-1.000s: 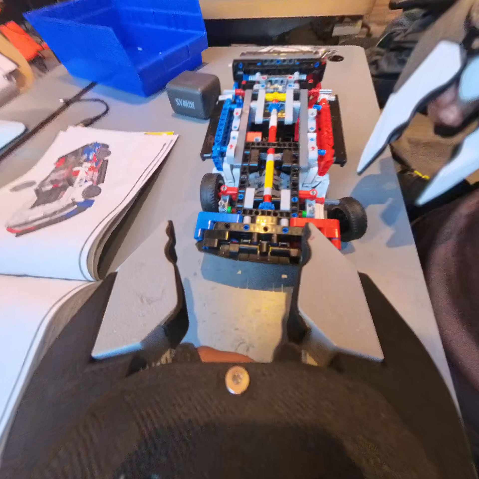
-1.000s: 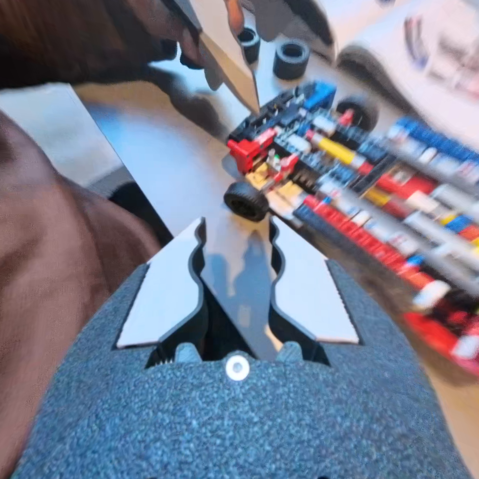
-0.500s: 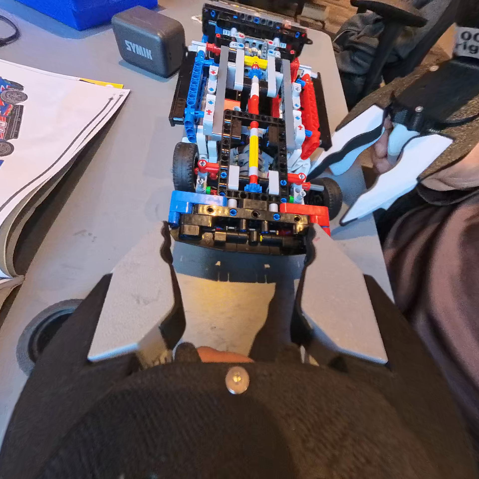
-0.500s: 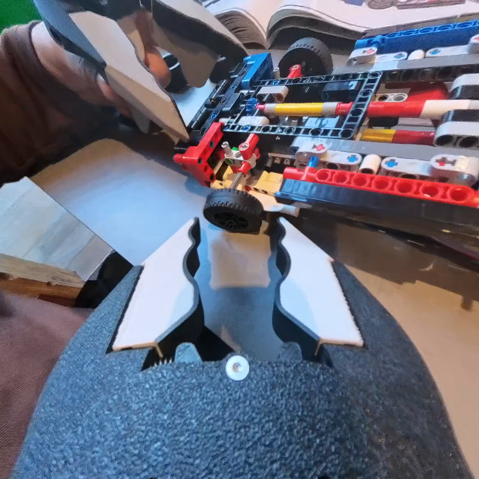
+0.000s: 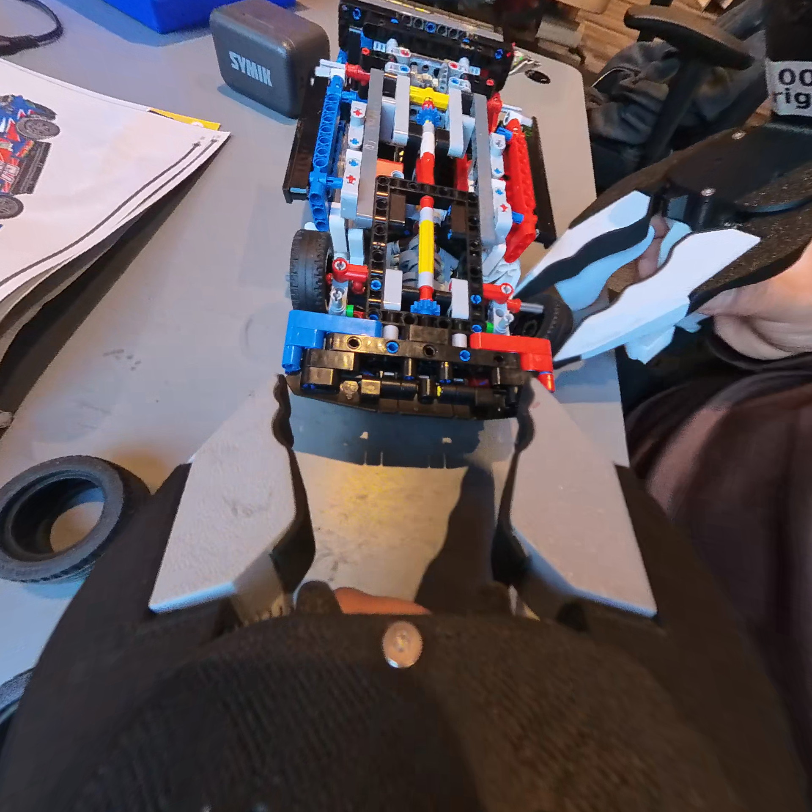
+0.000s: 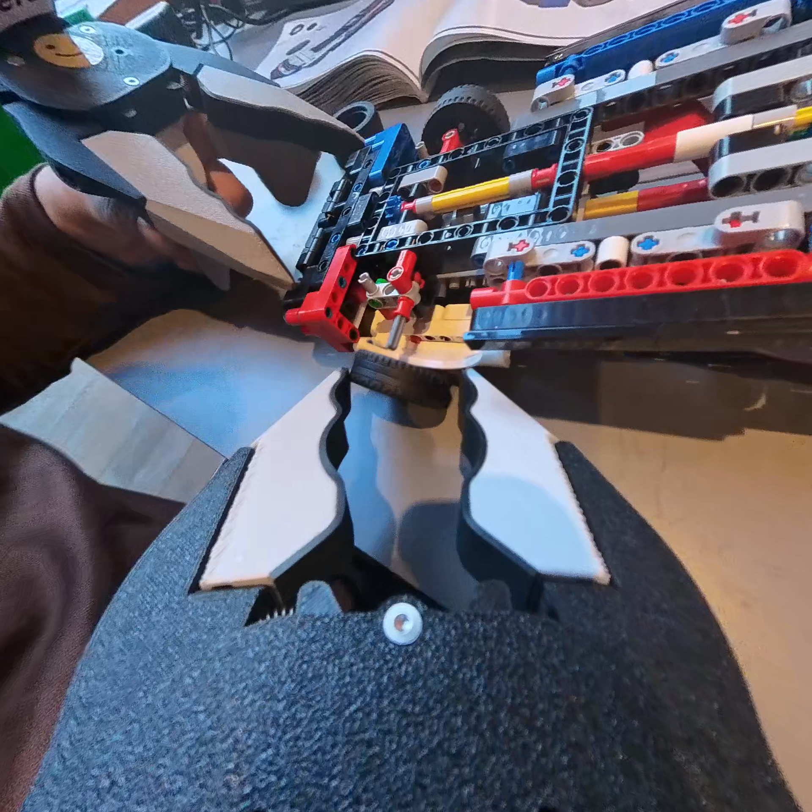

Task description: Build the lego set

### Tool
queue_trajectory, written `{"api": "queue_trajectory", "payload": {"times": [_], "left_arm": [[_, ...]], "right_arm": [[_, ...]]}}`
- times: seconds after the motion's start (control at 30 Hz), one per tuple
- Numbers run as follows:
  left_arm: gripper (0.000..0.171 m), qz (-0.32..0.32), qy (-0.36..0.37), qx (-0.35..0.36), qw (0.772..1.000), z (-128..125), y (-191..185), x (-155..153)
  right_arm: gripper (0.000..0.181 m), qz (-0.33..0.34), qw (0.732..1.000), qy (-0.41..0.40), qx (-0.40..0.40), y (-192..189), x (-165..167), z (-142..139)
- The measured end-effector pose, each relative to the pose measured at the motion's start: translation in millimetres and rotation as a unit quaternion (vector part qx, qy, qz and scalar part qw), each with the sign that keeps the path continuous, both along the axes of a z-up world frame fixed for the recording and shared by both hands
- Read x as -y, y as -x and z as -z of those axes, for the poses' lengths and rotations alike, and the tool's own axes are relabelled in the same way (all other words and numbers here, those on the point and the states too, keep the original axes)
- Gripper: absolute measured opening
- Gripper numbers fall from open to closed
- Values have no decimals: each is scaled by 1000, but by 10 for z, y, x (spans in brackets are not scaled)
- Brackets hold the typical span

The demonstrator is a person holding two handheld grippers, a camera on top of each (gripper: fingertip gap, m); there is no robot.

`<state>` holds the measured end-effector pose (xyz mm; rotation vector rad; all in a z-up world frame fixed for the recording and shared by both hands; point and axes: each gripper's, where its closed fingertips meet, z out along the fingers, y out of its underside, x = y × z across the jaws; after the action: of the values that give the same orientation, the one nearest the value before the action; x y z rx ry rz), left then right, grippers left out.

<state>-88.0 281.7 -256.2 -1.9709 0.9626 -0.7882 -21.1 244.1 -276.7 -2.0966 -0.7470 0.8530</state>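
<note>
Far left on the grey table [image 5: 184, 334]: a loose black tyre [image 5: 57, 518], lying flat, with an open instruction booklet [image 5: 88, 175] behind it. Centre: left gripper [image 5: 402, 395] held low and level, fingers spread wide, tips just at the two corners of the lego car chassis [image 5: 422, 228] — touching or not, cannot tell. Chassis flat on the table, long axis straight away from that gripper, black bumper end nearest. Right: right gripper [image 6: 402, 378] angled in from the side, jaws parted, bracketing the black wheel [image 6: 395, 378] on the red side — not visibly clamped.
</note>
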Motion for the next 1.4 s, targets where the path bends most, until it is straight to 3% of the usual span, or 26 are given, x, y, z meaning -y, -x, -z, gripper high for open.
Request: {"api": "queue_trajectory", "payload": {"times": [0.13,0.27,0.53,0.63,0.73,0.9,1.1,1.4], "left_arm": [[97,4,5,3,1000,4,-12,28],[96,13,30,29,999,-21,-56,82],[71,6,79,150,985,-239,-39,119],[67,-5,27,160,987,-346,-6,87],[63,-4,-78,124,989,-450,-51,58],[44,96,-218,87,967,-699,-530,363],[33,153,-294,44,943,-682,-947,602],[12,174,-354,36,918,-680,-1099,669]], "right_arm": [[41,-4,999,4,-37,-67,134,-49],[41,-15,998,-45,-34,-185,232,-109],[41,-67,980,-172,75,-386,170,-425],[40,-84,972,-201,90,-428,110,-521],[40,-93,967,-220,86,-469,48,-606],[40,-117,965,-231,46,-442,52,-718],[40,-141,966,-212,-43,-365,132,-869],[40,-139,965,-201,-99,-303,160,-970]]}}
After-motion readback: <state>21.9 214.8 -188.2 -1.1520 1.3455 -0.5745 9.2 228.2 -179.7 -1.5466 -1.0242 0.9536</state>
